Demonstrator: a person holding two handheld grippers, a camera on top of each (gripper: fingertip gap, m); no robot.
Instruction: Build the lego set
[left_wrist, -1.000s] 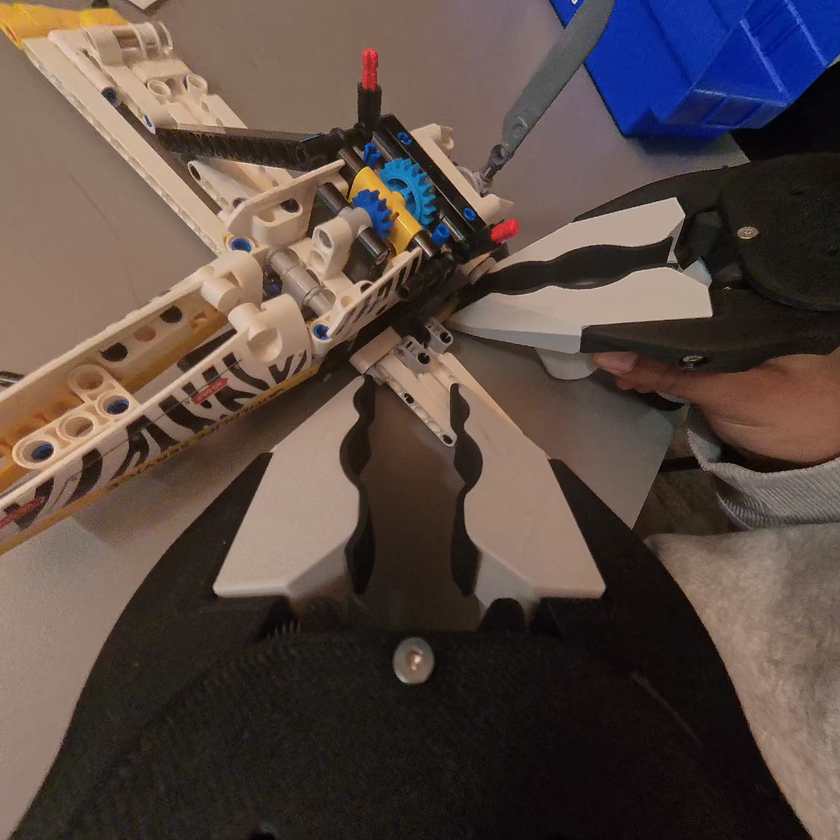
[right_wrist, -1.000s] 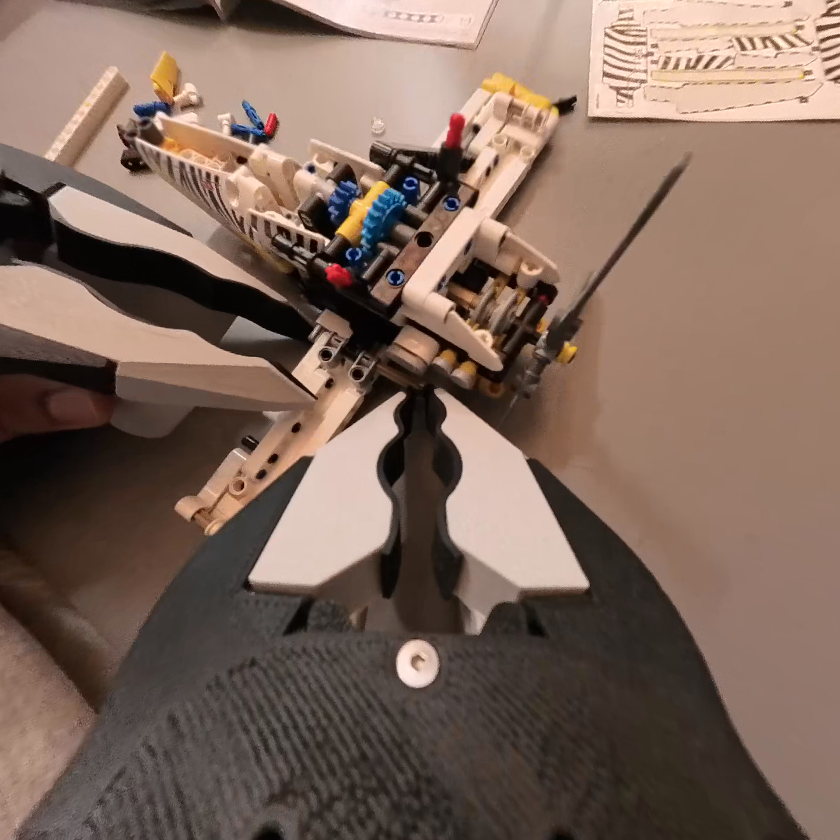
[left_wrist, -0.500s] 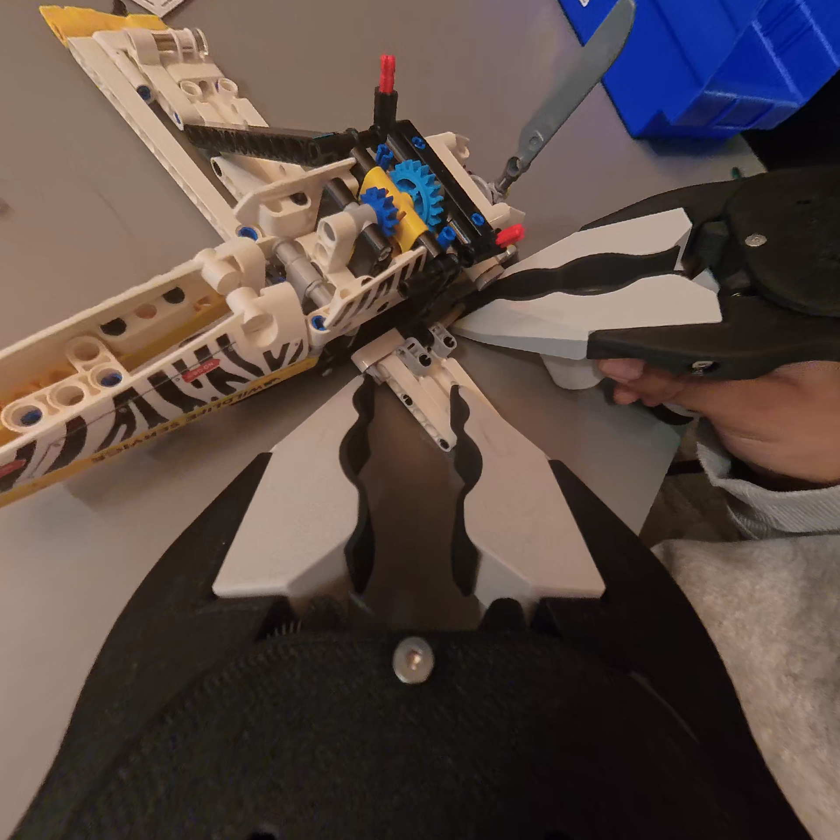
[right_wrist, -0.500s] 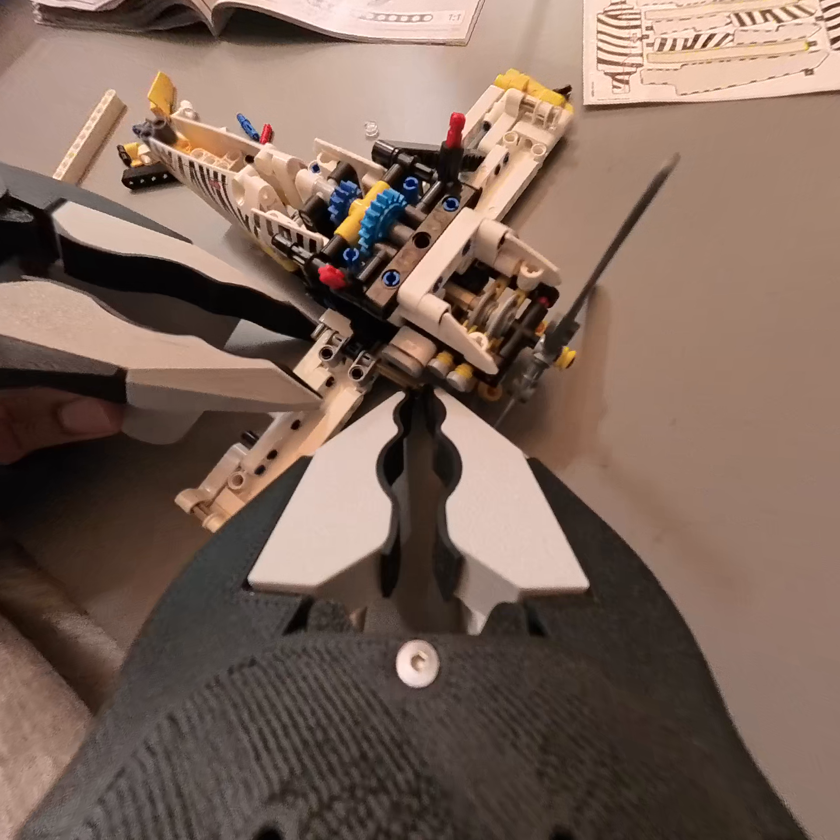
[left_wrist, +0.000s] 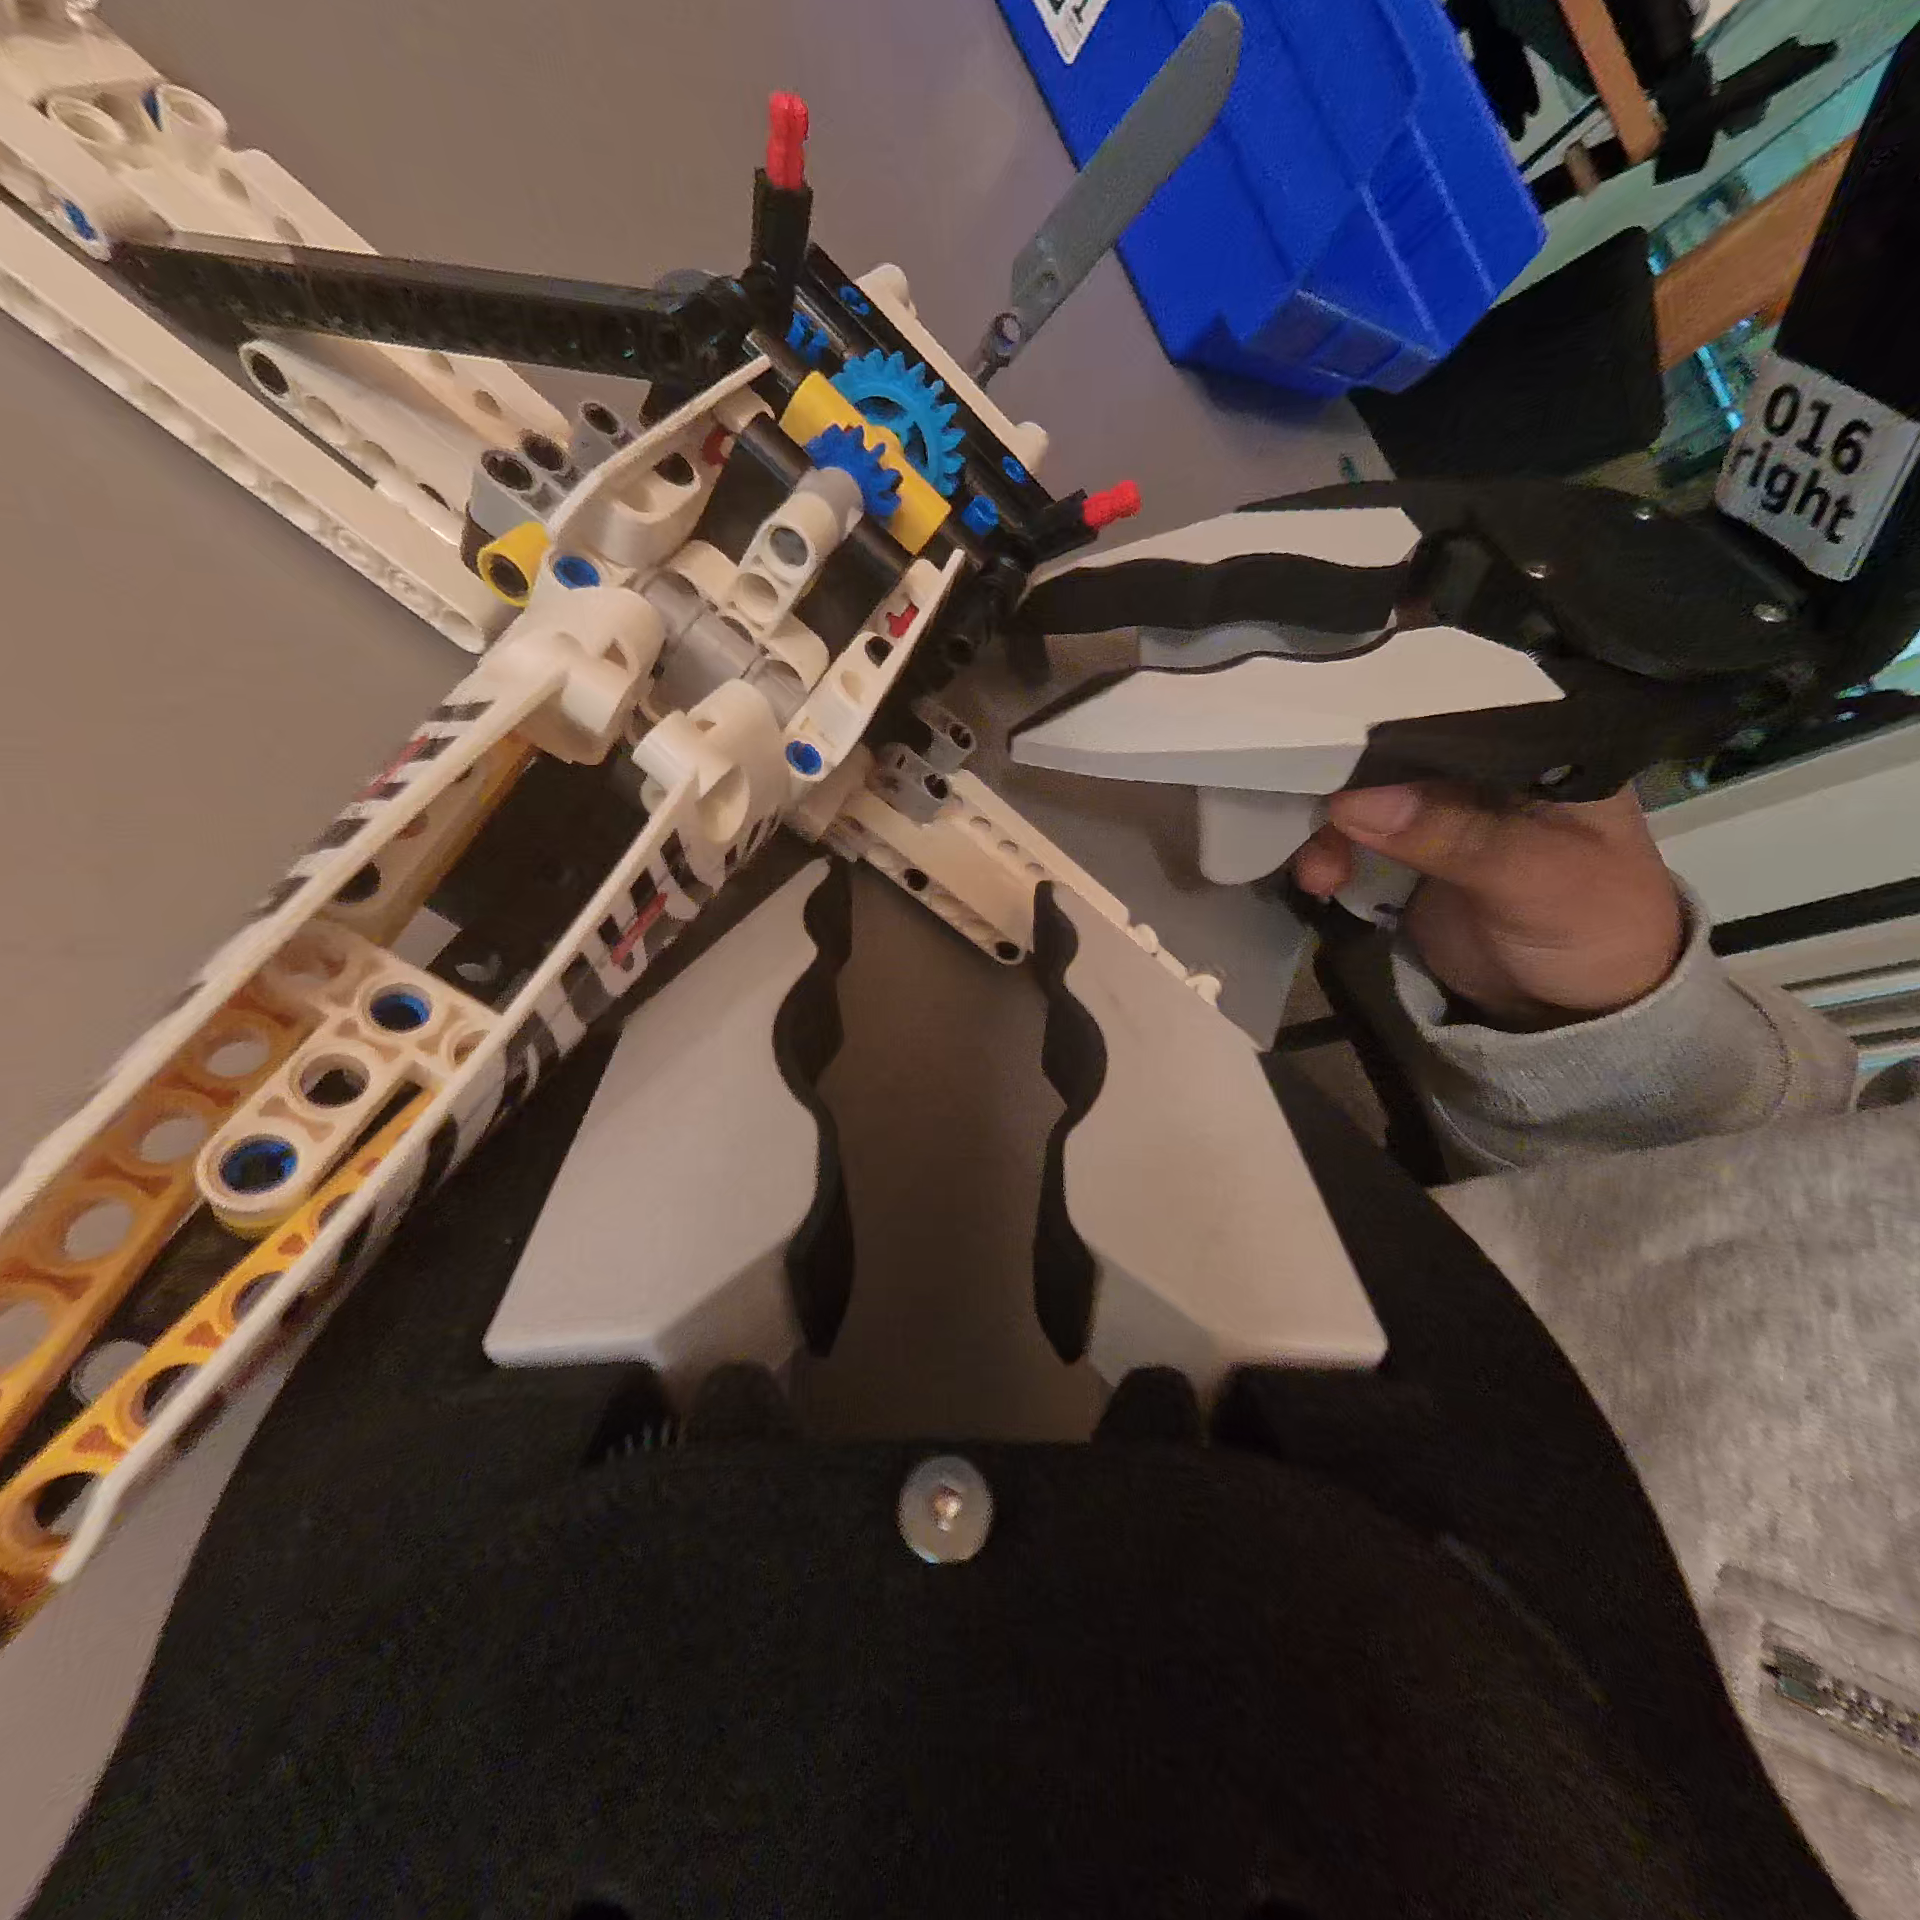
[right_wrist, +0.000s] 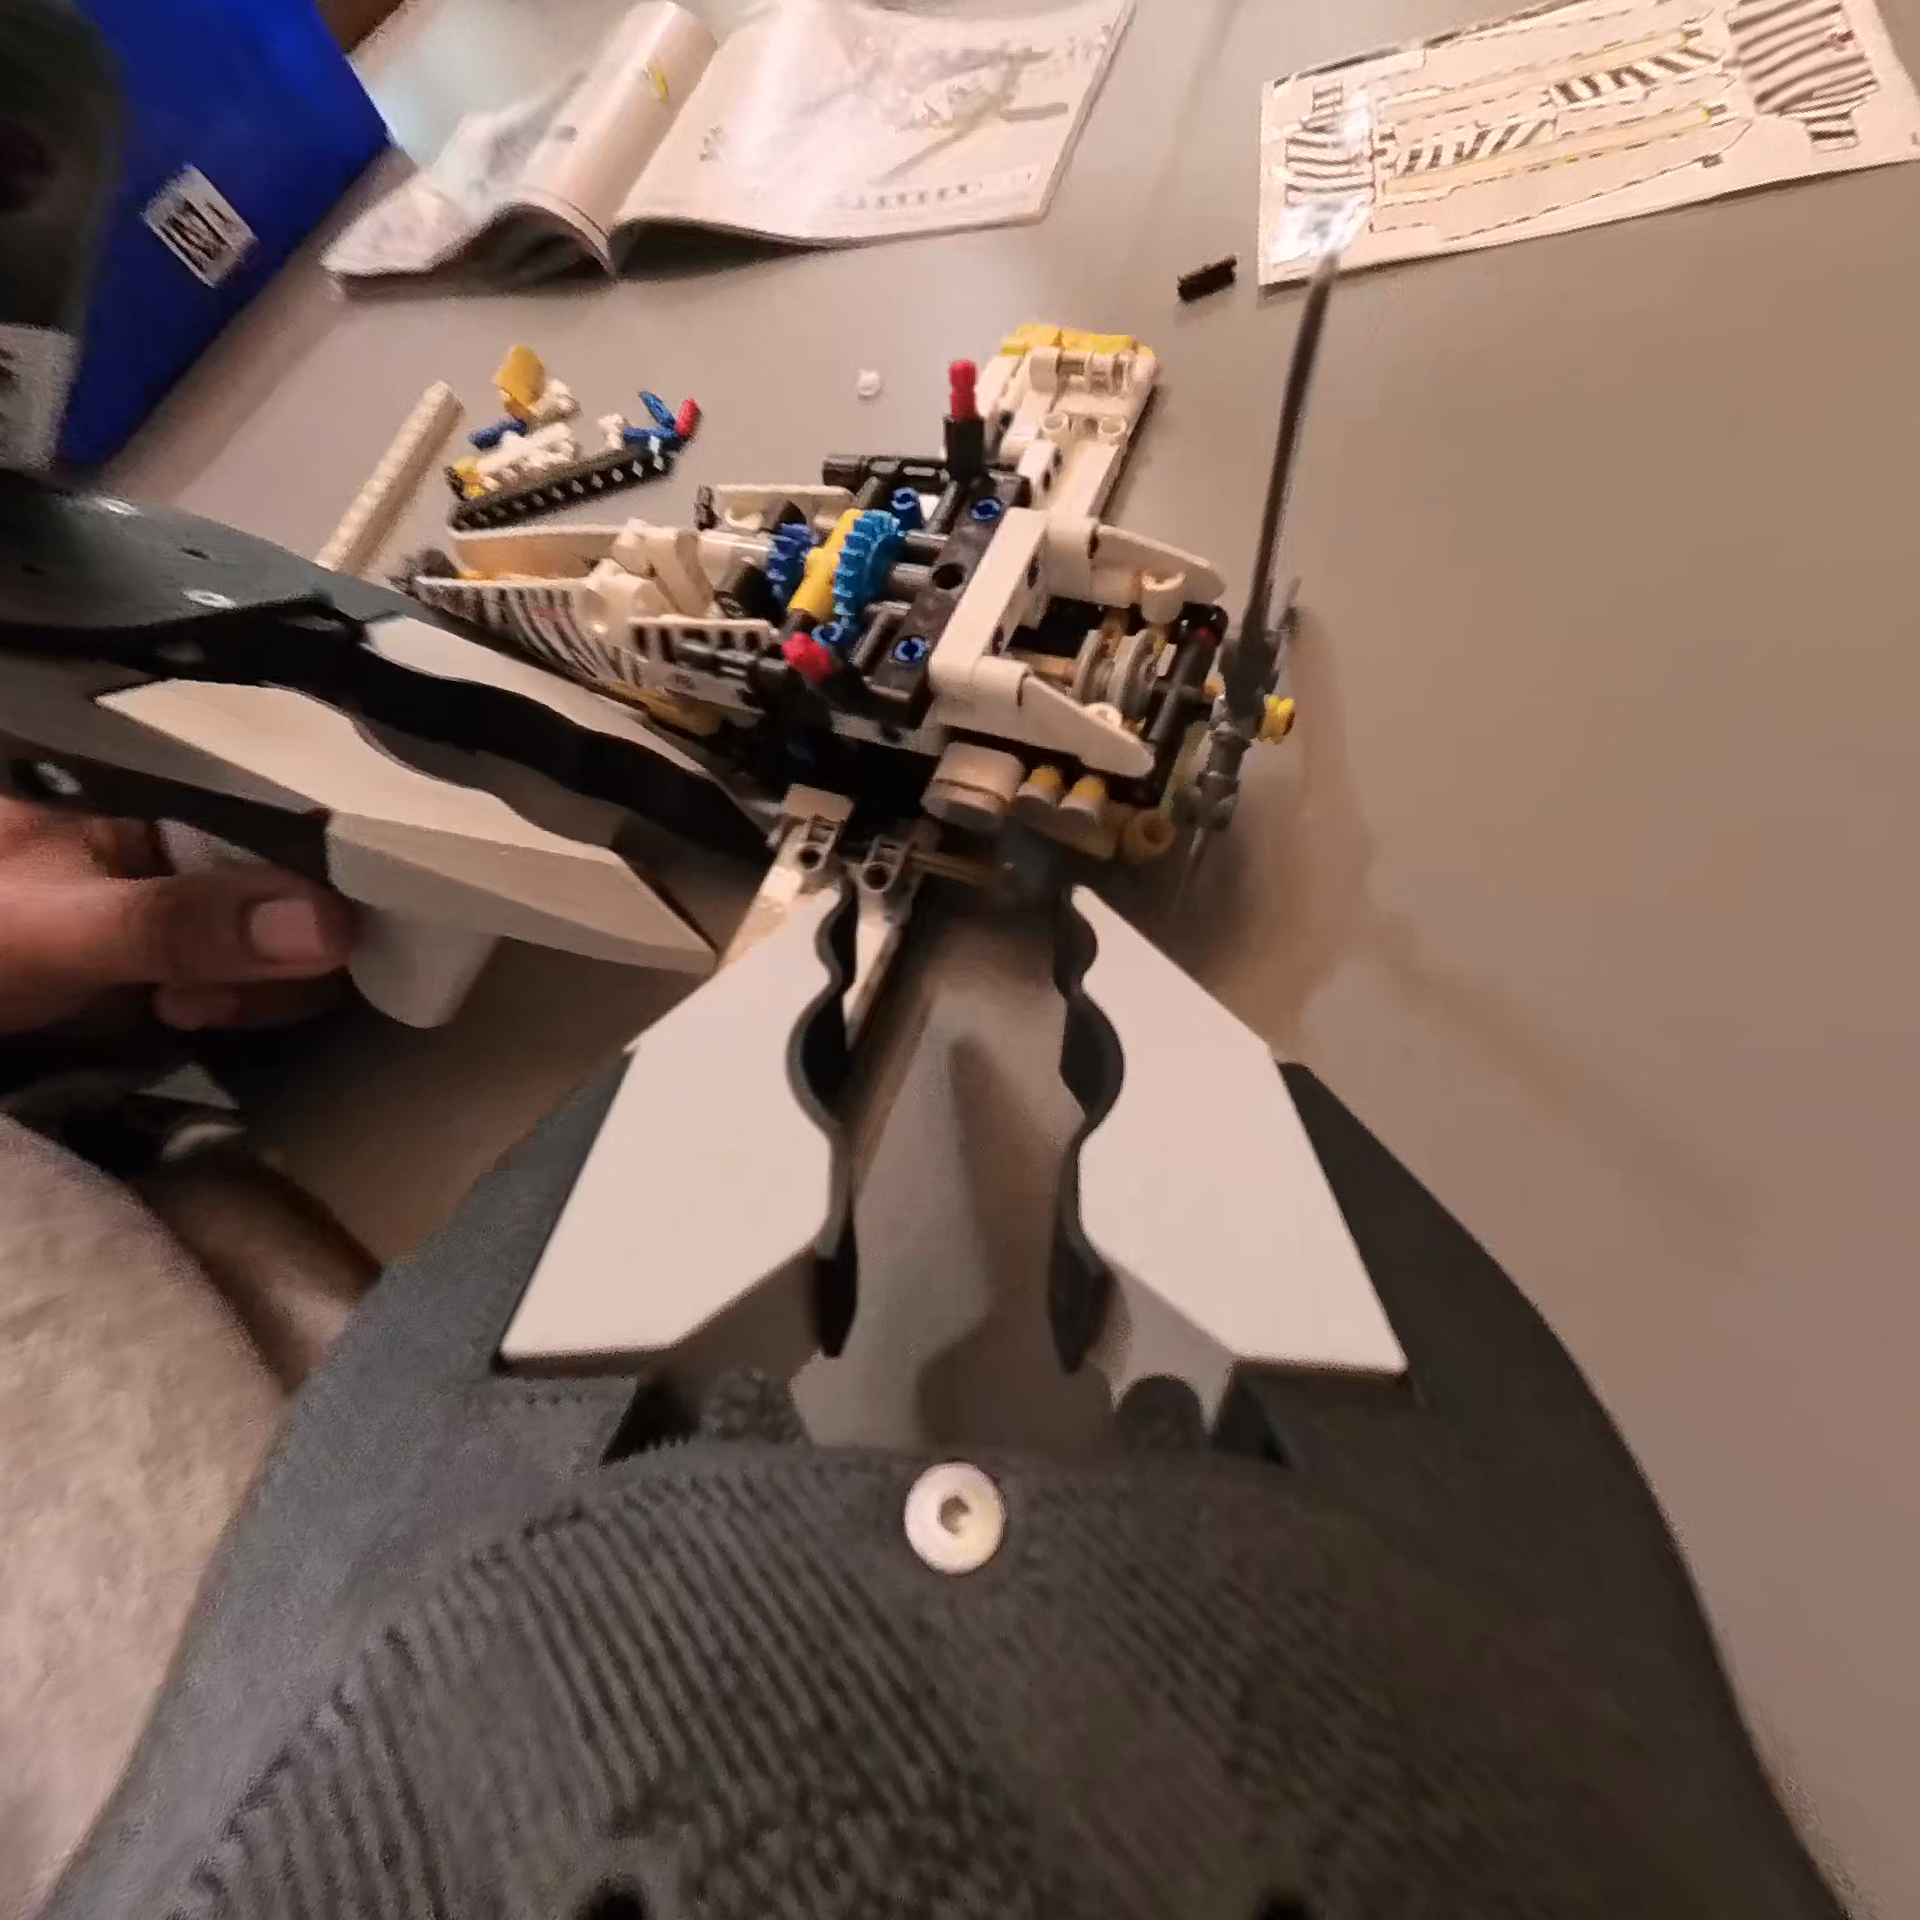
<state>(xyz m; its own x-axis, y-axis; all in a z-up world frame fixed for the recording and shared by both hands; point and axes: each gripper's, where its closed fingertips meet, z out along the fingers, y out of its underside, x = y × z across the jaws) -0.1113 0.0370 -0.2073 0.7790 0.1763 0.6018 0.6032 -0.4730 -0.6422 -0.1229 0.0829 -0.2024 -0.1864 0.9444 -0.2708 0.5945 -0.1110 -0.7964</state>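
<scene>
table: one, grey, carries everything.
bin: one, blue, at 1 o'clock in the left wrist view.
booklet: one, lying open at 12 o'clock in the right wrist view; one sticker sheet at 1 o'clock.
plane model: one, half built, on the table just ahead of both tools, at 11 o'clock of the left one.
handling: probably light and stiff, but the push-fit joints could pop apart. take it by the white wing beam or body frame, not the thin grey blade.
left gripper: fingers spread, wing beam between the tips, no clear pinch.
right gripper: fingers spread, nothing pinched, tips at the model's near edge.
loose parts: one small pile at 10 o'clock.
gears: two, blue.
red pins: two.
</scene>
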